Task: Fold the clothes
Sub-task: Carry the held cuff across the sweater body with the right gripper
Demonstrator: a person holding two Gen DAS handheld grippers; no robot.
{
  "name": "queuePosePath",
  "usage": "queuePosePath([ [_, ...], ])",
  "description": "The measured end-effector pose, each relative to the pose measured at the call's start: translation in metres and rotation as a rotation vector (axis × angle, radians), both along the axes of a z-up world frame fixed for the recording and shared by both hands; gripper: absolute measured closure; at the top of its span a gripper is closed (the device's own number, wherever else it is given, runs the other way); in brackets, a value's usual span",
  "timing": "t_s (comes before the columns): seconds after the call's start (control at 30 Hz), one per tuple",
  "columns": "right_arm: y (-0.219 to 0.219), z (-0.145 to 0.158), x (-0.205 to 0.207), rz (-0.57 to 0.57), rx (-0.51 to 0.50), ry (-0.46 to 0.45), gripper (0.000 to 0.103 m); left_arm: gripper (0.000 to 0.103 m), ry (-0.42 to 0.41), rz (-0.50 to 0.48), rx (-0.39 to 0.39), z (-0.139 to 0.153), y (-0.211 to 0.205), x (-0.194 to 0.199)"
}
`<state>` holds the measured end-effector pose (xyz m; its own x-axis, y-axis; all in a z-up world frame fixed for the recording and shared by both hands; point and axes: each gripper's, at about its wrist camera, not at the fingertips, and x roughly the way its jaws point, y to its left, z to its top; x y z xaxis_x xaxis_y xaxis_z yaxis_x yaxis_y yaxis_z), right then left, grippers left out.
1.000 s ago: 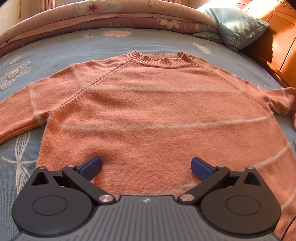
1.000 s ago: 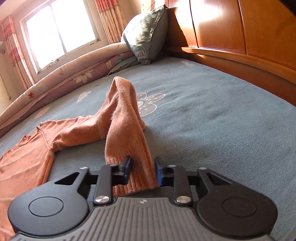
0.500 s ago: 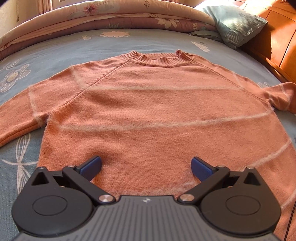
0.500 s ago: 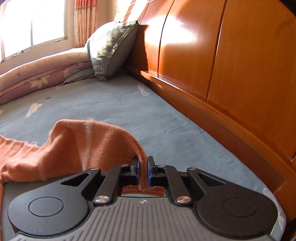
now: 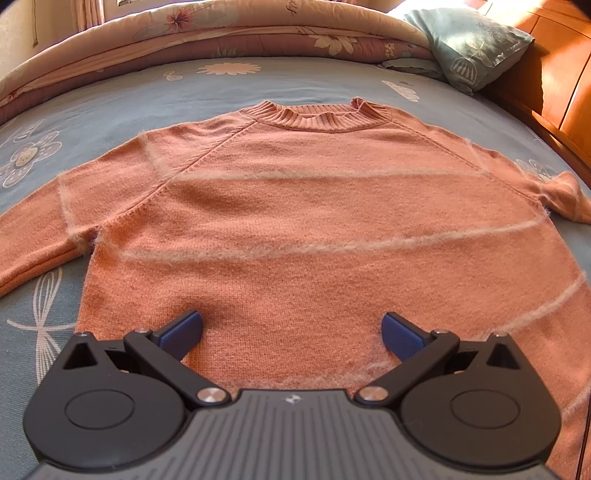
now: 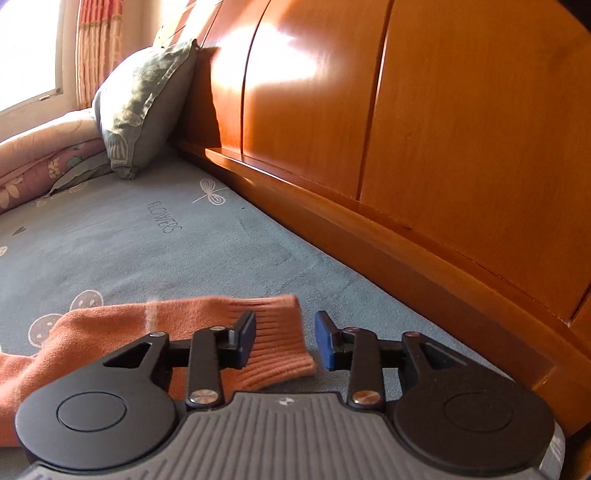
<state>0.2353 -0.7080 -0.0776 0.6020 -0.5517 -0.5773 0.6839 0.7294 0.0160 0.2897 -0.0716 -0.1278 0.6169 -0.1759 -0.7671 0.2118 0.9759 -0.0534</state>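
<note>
An orange knit sweater (image 5: 295, 221) with pale fuzzy stripes lies flat, front up, on the blue bedsheet (image 5: 110, 96). My left gripper (image 5: 291, 332) hovers open over its lower hem, jaws wide apart, nothing between them. In the right wrist view the sweater's right sleeve (image 6: 122, 325) stretches out toward the headboard, its ribbed cuff (image 6: 277, 347) lying between the jaws of my right gripper (image 6: 284, 341). Those jaws are opening; the pads stand off the cuff, which looks blurred as it drops.
A wooden headboard (image 6: 406, 129) runs along the right side of the bed. A grey-green pillow (image 6: 144, 107) leans against it, next to a rolled floral quilt (image 5: 221, 33) along the far edge. A window and curtain (image 6: 92, 48) stand behind.
My right gripper carried the sleeve cuff outward toward the headboard, then its jaws parted and let the cuff go. The left gripper and the sweater body stayed still.
</note>
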Motion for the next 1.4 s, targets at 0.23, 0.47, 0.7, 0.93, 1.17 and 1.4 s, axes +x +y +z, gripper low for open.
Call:
queuePosePath([
  [0.23,-0.018,-0.032,-0.014,0.06,0.391,-0.098,0.053,0.001,-0.009,0.008,0.009,-0.001,-0.002,-0.001],
  [0.47,-0.029,-0.055,0.003,0.017,0.508,-0.251,0.053,0.001,-0.01,0.007,0.011,-0.001,-0.002,-0.001],
  [0.7,-0.03,-0.048,0.003,-0.02,0.421,-0.25,0.092,0.001,-0.007,-0.004,0.014,0.0,-0.002,-0.001],
  [0.93,-0.024,-0.03,-0.016,-0.035,0.342,-0.16,0.092,0.001,-0.012,-0.007,0.01,-0.001,-0.001,-0.003],
  [1.17,-0.007,-0.016,-0.008,-0.128,0.19,0.003,0.077,0.001,-0.014,-0.012,0.009,-0.001,0.0,-0.003],
  [1.4,0.054,0.004,0.025,0.233,0.28,-0.075,0.069,0.001,-0.023,-0.012,0.007,-0.001,0.0,-0.004],
])
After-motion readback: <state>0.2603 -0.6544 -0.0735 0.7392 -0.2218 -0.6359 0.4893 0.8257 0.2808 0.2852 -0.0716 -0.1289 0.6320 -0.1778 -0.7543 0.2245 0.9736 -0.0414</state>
